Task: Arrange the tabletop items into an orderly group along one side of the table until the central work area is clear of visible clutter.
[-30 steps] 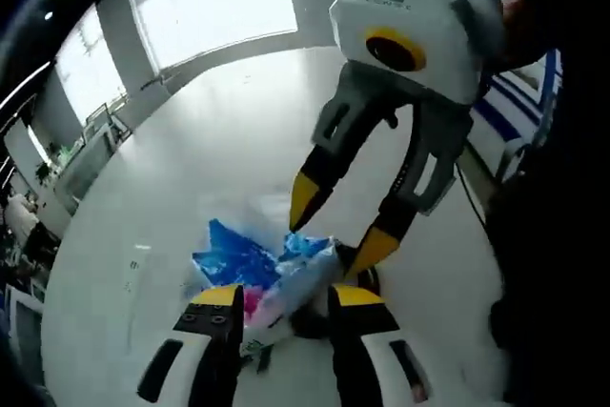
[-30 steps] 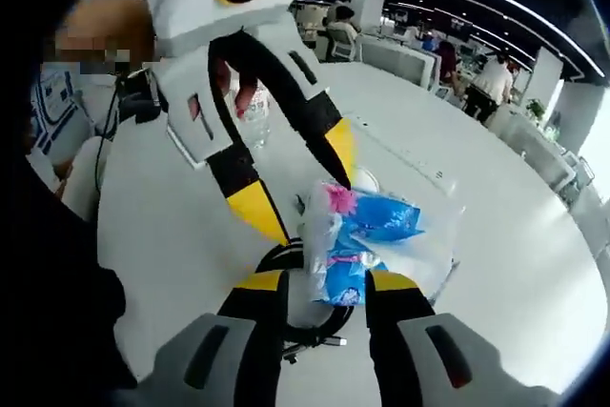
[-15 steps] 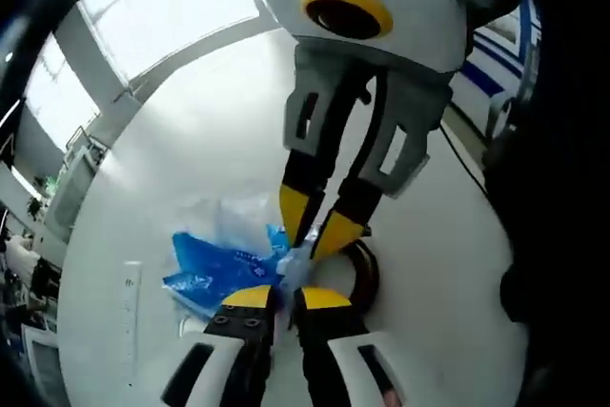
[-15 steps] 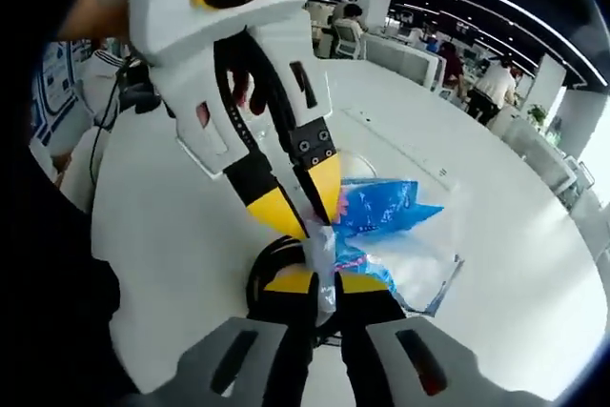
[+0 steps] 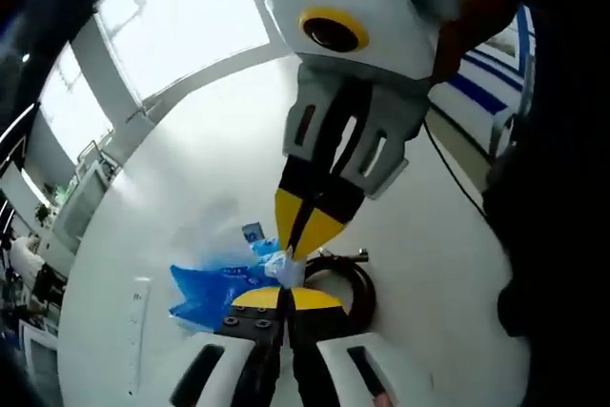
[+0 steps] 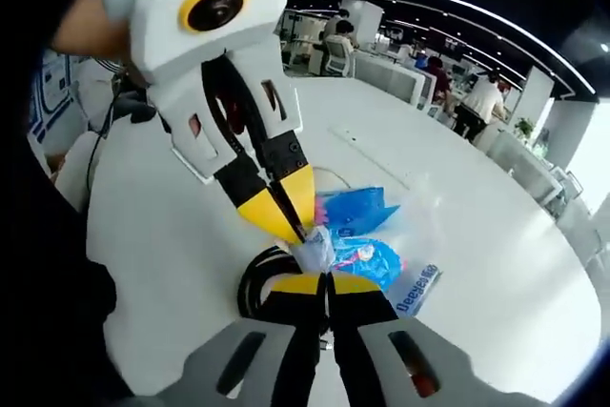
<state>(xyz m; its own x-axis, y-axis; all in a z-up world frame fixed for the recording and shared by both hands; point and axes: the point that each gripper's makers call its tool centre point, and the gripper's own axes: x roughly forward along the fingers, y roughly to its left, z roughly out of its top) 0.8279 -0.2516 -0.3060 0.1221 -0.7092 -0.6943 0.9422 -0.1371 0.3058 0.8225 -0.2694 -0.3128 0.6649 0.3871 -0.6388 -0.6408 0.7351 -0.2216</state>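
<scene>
I see both grippers, left (image 5: 284, 295) and right (image 6: 325, 280), pinching 1 plastic bag (image 6: 367, 259) tip to tip. A black cable (image 5: 351, 278) coils beneath; open white table (image 6: 496, 283) lies beyond.

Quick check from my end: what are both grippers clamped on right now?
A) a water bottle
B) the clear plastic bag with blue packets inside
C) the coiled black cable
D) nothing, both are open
B: both the left gripper and the right gripper have their jaws shut on the bunched neck of the clear plastic bag with blue packets; the coiled black cable lies loose beneath.

Both views look down from close above the white table (image 5: 191, 169), facing each other, sharing the plastic bag (image 5: 214, 288).
</scene>
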